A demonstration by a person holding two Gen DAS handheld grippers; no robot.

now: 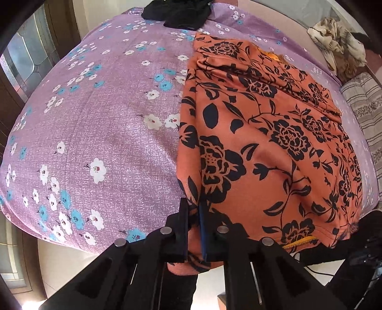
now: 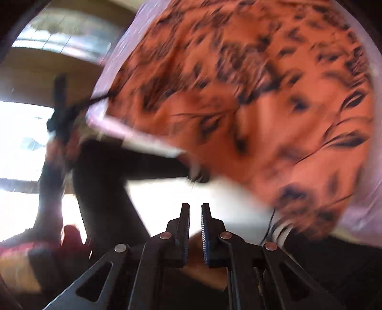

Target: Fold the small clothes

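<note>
An orange garment (image 1: 274, 143) with black flowers lies spread on the right part of a purple flowered bed sheet (image 1: 107, 119). My left gripper (image 1: 193, 202) is shut on the garment's near left edge, and fabric hangs out below the fingers. The right wrist view is heavily blurred. There the garment (image 2: 238, 83) fills the upper right above my right gripper (image 2: 195, 205), which is shut and clear of the cloth. Pale floor shows through the slit at its tips. An orange-brown patch under the finger bases is too blurred to identify.
A heap of black clothing (image 1: 179, 12) sits at the bed's far edge. A crumpled cream cloth (image 1: 339, 43) and a striped cushion (image 1: 365, 107) lie at the right. A person's dark leg (image 2: 107, 178) stands by the bed's near edge, over pale floor (image 2: 167, 195).
</note>
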